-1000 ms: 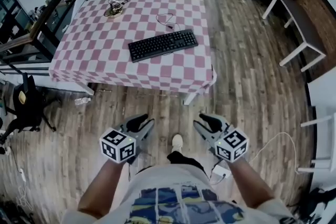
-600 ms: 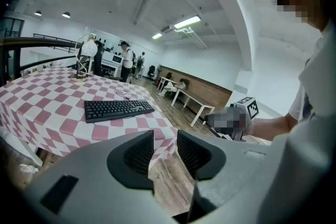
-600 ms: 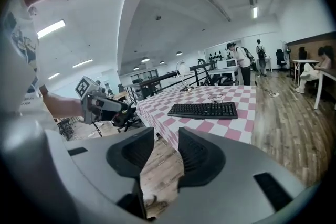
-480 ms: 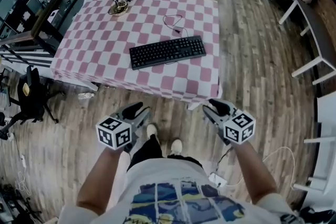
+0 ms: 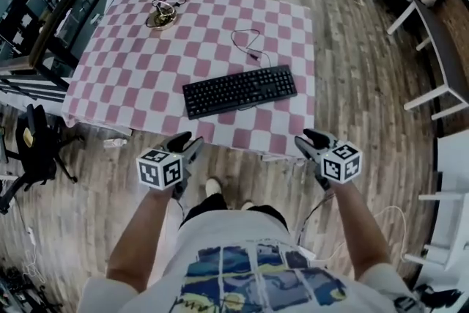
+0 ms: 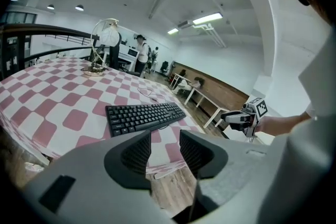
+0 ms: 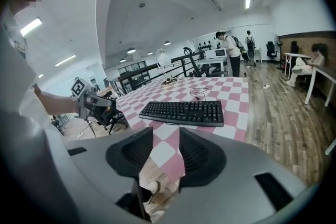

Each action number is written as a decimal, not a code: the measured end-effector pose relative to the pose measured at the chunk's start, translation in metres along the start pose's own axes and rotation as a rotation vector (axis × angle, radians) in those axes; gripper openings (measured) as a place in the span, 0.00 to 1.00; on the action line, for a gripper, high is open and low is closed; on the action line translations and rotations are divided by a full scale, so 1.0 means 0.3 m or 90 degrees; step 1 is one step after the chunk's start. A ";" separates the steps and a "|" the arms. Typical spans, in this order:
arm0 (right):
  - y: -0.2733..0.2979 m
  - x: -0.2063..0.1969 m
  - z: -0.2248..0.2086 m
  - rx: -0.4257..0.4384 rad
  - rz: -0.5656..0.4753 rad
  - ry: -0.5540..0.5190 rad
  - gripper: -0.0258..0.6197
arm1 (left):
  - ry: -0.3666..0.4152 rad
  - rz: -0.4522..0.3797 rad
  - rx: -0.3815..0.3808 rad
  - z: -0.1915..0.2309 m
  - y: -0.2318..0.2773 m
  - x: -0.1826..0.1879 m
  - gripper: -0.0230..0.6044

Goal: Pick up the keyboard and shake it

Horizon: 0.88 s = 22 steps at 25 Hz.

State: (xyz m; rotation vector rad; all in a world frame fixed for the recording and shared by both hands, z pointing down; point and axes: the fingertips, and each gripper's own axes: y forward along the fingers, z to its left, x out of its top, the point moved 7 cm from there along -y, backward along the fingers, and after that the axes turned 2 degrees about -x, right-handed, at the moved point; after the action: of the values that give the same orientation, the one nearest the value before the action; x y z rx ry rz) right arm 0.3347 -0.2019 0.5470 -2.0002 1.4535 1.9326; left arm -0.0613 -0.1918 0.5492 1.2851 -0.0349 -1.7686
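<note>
Though unclear overhead, left gripper (image 6: 165,135) opening, empty

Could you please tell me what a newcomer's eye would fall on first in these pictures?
The pink-and-white checkered table fills the upper middle of the head view, with a black keyboard lying near its front edge. Just short of that edge hang the left gripper, jaws opening and empty, and the right gripper, jaws apart and empty.

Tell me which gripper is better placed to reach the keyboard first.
Left, probably: the left gripper, jaws opening and empty, faces the keyboard near its left end; the right gripper hangs off the corner of the table.
</note>
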 end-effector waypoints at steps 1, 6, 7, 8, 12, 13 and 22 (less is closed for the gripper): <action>0.032 0.016 -0.021 -0.009 0.007 0.003 0.28 | -0.004 0.008 -0.001 0.039 0.018 0.013 0.29; 0.228 0.109 -0.156 -0.039 0.036 -0.006 0.33 | -0.020 0.046 0.013 0.223 0.122 0.056 0.32; 0.272 0.121 -0.192 -0.038 0.048 -0.003 0.33 | -0.032 0.051 0.022 0.255 0.141 0.061 0.33; 0.313 0.131 -0.230 -0.035 0.060 0.001 0.34 | -0.045 0.055 0.032 0.283 0.159 0.064 0.34; 0.468 0.179 -0.386 -0.004 0.109 0.013 0.38 | -0.078 0.071 0.072 0.383 0.241 0.085 0.36; 0.503 0.194 -0.428 0.002 0.121 0.011 0.40 | -0.085 0.078 0.083 0.404 0.266 0.086 0.36; 0.744 0.248 -0.708 0.033 0.214 0.005 0.52 | -0.140 0.128 0.141 0.520 0.436 0.082 0.42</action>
State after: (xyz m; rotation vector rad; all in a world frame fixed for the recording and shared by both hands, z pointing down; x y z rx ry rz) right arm 0.3547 -0.4948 0.6666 -1.8414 1.9267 1.9723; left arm -0.0967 -0.3555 0.6673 1.1882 -0.4798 -1.7573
